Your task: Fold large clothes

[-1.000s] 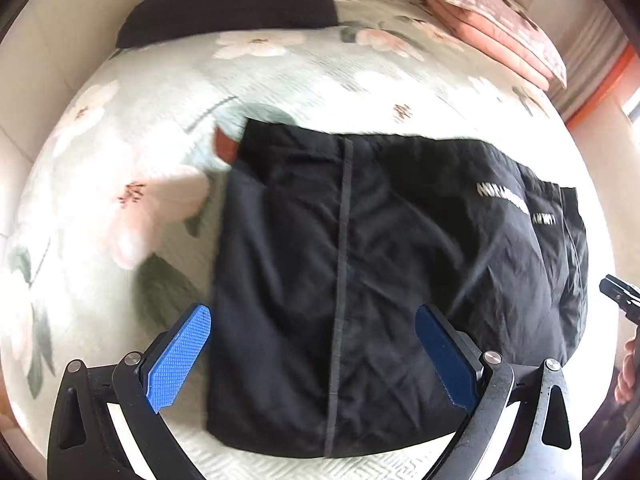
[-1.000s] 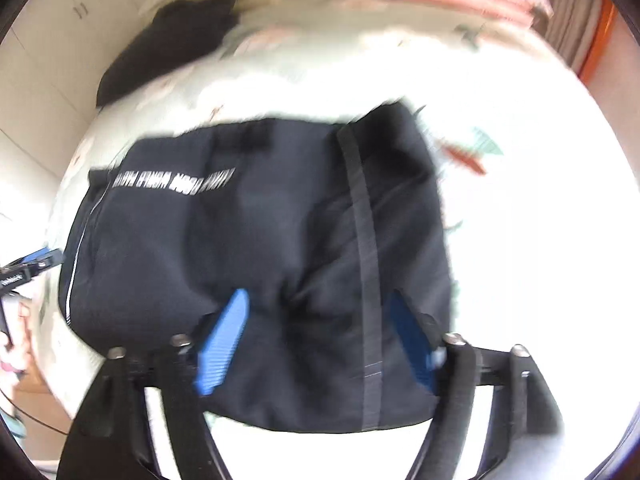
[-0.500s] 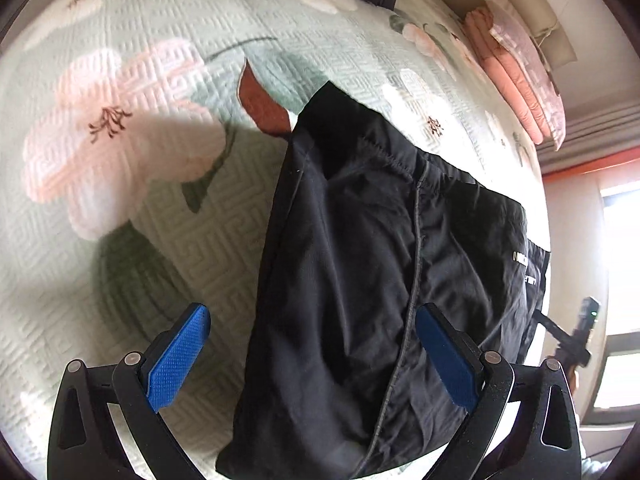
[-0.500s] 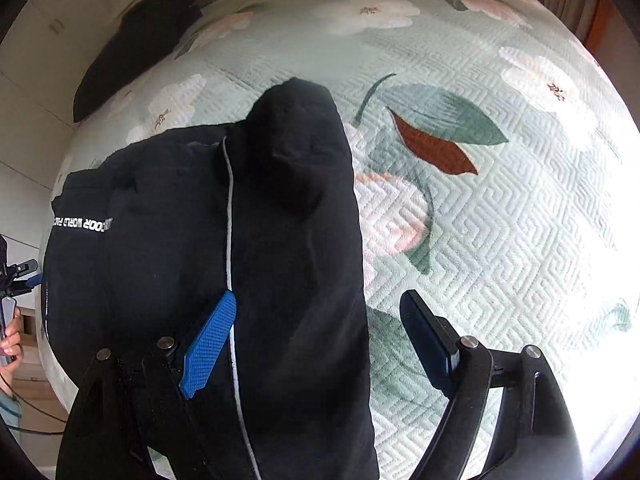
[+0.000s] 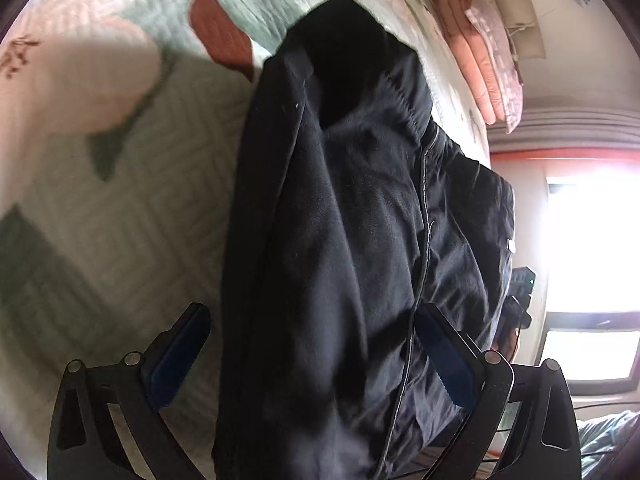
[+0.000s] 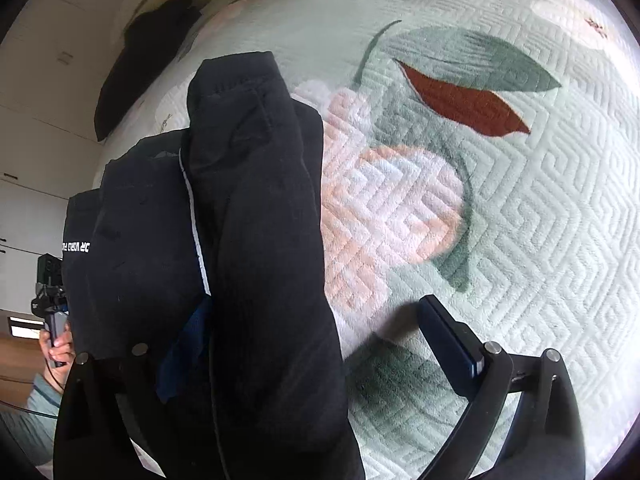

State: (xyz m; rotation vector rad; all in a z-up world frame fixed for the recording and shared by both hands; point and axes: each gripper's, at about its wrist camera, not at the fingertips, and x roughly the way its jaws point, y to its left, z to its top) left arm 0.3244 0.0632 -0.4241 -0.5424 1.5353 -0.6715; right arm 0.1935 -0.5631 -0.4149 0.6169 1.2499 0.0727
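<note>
Both your left gripper and right gripper have fingers spread over the black garment; pinch matching edges before lifting.

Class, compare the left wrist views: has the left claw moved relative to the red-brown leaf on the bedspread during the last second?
Yes. The left claw has moved in toward the red-brown leaf, closing on the black garment.

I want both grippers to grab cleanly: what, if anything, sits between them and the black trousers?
Nothing visible. The black trousers already lie between the open fingers of the left gripper and of the right gripper, on the bedspread.
</note>
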